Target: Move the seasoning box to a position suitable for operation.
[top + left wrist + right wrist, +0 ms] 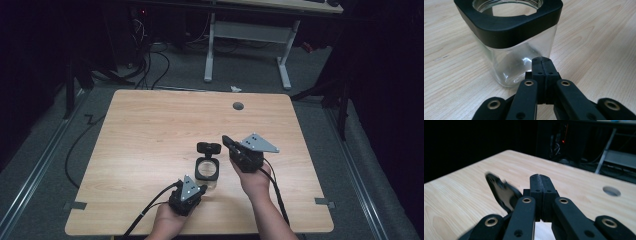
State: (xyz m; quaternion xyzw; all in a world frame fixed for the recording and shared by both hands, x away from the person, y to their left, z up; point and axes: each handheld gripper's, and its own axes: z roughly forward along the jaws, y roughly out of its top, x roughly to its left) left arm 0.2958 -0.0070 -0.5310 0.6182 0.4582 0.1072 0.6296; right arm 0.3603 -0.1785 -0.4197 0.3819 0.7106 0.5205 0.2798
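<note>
Broadly, the wooden table [140,130] is being used as the work surface, and the work in hand is being judged as partly done: a glass jar [511,62] is being left upright with its mouth open, near the person's edge of the table and between the two grippers, so the lid's removal is being counted as finished. The right gripper [541,178] is being held raised above the table beyond the jar, its jaws pressed flat together with nothing seen between them. The left gripper [542,61] is being held low, just beside the jar's clear wall, its jaws likewise clenched on nothing; whether the tips are touching the glass cannot be told. The jar is being seen as empty, with a black collar round its rim. A black lid [209,148] is being shown just behind the jar in the high view; in the right gripper view it is being caught blurred and tilted, just beside the shut jaws, and whether it is being touched by them cannot be told. What is being left over, by this judgement, is the settling of the lid flat on the table.
</note>
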